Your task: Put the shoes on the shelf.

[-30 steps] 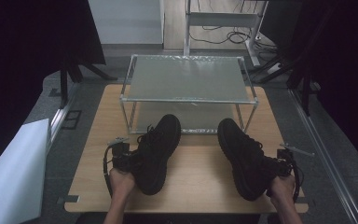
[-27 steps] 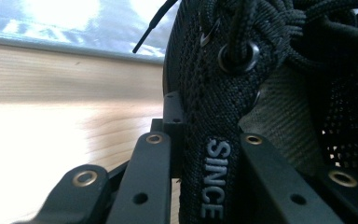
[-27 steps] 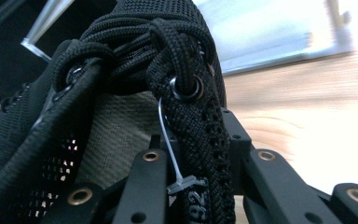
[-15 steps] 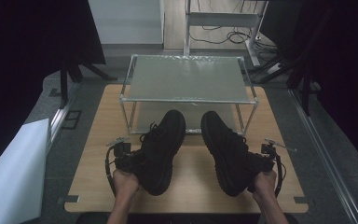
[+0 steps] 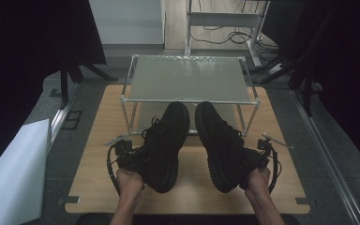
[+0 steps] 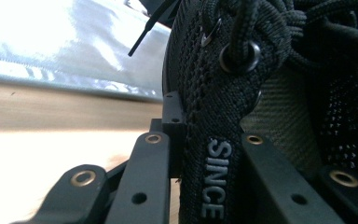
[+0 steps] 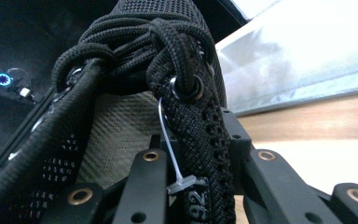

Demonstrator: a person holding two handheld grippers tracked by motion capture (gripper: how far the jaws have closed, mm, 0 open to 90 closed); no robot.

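Note:
Two black lace-up shoes hang side by side above the wooden table (image 5: 98, 140), toes toward a metal two-tier rack (image 5: 187, 77). My left gripper (image 5: 130, 158) is shut on the left shoe (image 5: 166, 140). Its jaws (image 6: 209, 140) pinch the knitted side wall (image 6: 223, 70) lettered "SINCE" by the top eyelet. My right gripper (image 5: 255, 159) is shut on the right shoe (image 5: 220, 140). Those jaws (image 7: 198, 140) clamp the eyelet strip of that shoe (image 7: 135, 56), where a clear plastic tag loop (image 7: 170, 144) hangs.
The rack stands at the table's far side, its top shelf bare and its lower shelf (image 5: 145, 112) just beyond the toes. A white board (image 5: 9, 178) leans at the left. Dark stands flank the table, and cables (image 5: 220, 35) lie on the floor behind.
Both shoes have risen a little. The right shoe has moved left toward the left shoe, and both toes now point closer to the rack's front.

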